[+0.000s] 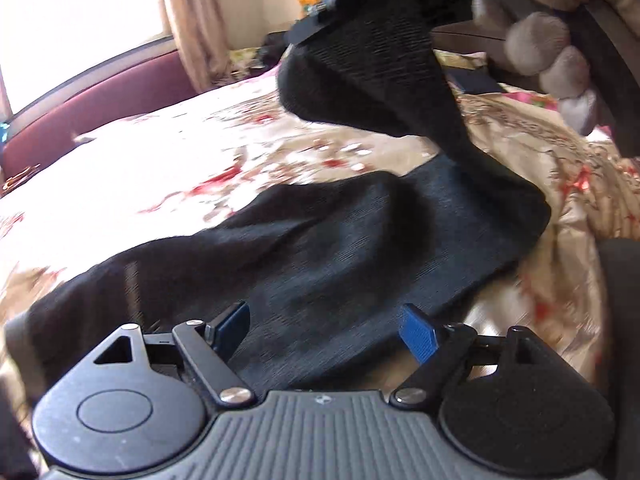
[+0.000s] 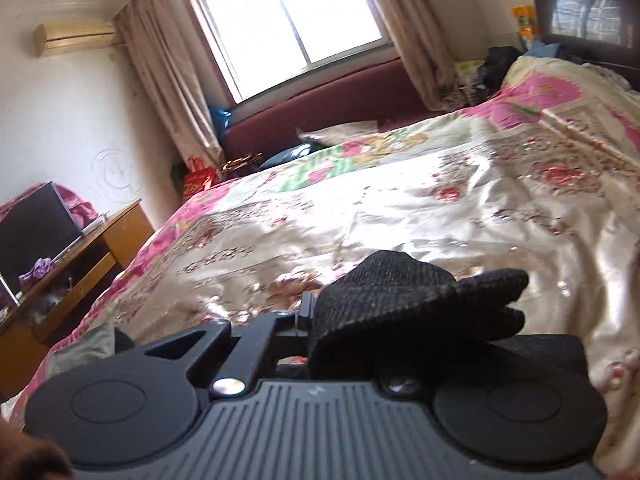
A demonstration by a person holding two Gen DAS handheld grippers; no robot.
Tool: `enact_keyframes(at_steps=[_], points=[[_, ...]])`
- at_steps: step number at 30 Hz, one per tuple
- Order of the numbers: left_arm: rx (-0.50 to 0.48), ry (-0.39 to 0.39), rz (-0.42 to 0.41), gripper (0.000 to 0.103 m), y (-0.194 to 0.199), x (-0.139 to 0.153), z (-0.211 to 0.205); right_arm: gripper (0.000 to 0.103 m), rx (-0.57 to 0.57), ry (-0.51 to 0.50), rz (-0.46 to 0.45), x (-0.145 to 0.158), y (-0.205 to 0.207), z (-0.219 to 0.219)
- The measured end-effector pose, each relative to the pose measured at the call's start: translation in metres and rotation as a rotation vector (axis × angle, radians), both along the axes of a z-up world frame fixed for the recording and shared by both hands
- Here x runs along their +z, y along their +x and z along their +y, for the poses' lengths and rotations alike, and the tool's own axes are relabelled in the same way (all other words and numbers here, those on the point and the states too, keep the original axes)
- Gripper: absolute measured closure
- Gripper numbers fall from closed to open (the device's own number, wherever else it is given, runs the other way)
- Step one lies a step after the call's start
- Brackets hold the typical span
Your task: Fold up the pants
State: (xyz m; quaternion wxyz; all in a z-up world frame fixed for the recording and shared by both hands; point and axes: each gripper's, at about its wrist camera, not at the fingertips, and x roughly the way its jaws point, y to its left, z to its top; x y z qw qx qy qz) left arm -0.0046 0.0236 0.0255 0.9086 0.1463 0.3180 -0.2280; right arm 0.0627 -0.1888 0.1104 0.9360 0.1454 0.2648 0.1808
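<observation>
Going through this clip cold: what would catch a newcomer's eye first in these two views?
The black pants stand out first: they sprawl across the shiny floral bedspread, and one end is lifted high by the right tool, which is shut on the fabric. In the right wrist view that pinched bunch of cloth fills the foreground. The left tool hangs open just above the pants, gripping nothing, and a bright window glares behind the bed.

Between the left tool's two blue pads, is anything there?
Only the black pants, lying beyond the open left tool rather than gripped, as the left wrist view shows.
</observation>
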Motion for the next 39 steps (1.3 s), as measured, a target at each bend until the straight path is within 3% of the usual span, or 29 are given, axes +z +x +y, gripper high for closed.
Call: enact_keyframes(at_steps=[8,11,15,21,24,25,28,33,39], points=[[0.167,-0.002,0.0,0.008,-0.001,-0.014,0.058,0.097,0.245,-0.232,0.05,-0.042,0.013,0.138],[0.21,-0.031,-0.008,0.008,0.004,-0.013,0.074,0.097,0.278,-0.24,0.097,-0.05,0.016,0.156],[0.233,-0.118,0.036,0.008,0.012,-0.016,0.088,0.097,0.31,-0.323,0.063,-0.05,0.011,0.173],[0.22,-0.102,0.018,0.008,0.005,-0.02,0.088,0.097,0.338,-0.266,0.015,-0.042,0.009,0.197],[0.218,-0.114,0.027,0.007,0.005,-0.021,0.09,0.095,0.432,-0.458,-0.03,-0.053,0.004,0.233],[0.217,-0.116,0.03,0.007,0.003,-0.017,0.095,0.093,0.454,-0.47,-0.016,-0.06,0.003,0.239],[0.209,-0.095,0.025,0.007,0.001,-0.018,0.094,0.088,0.473,-0.449,0.037,-0.07,0.007,0.243],[0.203,-0.089,0.024,0.007,0.002,-0.017,0.093,0.082,0.492,-0.406,0.044,-0.06,0.007,0.236],[0.219,-0.092,0.015,0.007,-0.002,-0.017,0.091,0.085,0.443,-0.369,0.009,-0.049,0.007,0.229]])
